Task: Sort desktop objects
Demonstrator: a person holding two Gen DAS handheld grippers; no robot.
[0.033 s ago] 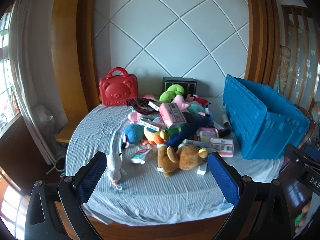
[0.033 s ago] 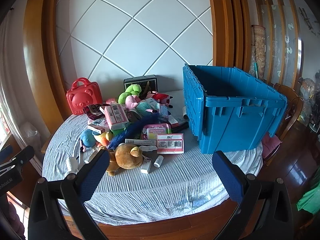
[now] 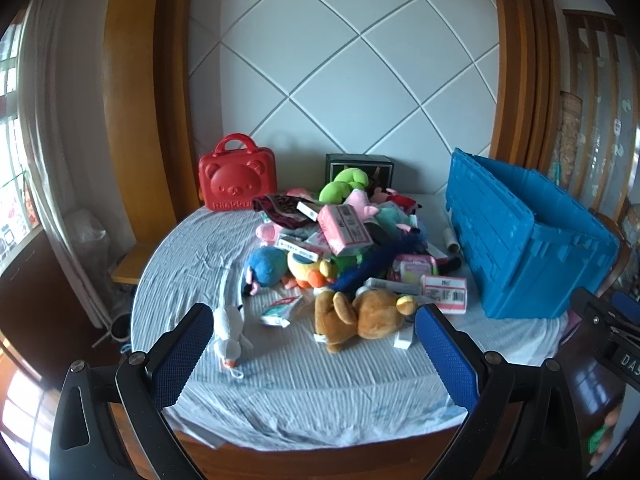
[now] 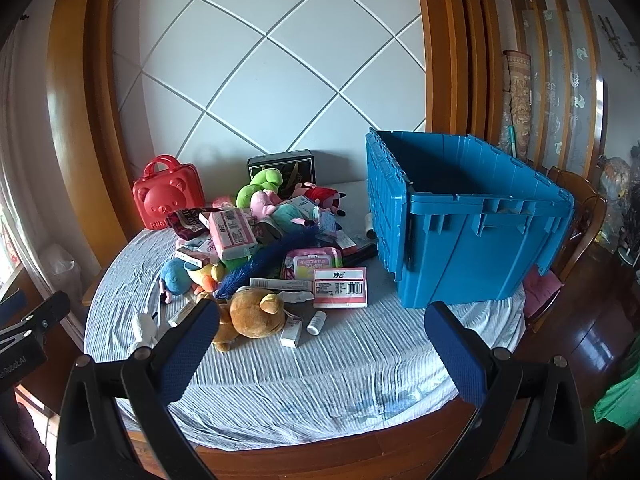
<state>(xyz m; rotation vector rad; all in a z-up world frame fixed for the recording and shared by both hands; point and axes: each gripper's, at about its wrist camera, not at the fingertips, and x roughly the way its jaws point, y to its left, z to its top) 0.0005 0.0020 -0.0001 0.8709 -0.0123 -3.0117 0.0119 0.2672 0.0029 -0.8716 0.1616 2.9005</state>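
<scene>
A pile of plush toys and small boxes [image 3: 344,240] lies in the middle of the round table [image 3: 280,392]; it also shows in the right wrist view [image 4: 256,248]. A brown teddy bear [image 3: 360,316] [image 4: 252,312] lies at the pile's front. A white plush duck [image 3: 228,332] lies apart at the front left. An open blue crate [image 3: 520,232] [image 4: 464,224] stands on the right. My left gripper [image 3: 312,360] and my right gripper [image 4: 320,352] are both open and empty, held above the table's near edge.
A red bear-shaped case [image 3: 238,182] and a dark box [image 3: 360,168] stand at the back by the white wall. A pink barcode box [image 4: 340,286] and a small white bottle [image 4: 316,322] lie near the crate. A wooden chair [image 4: 580,216] stands at right.
</scene>
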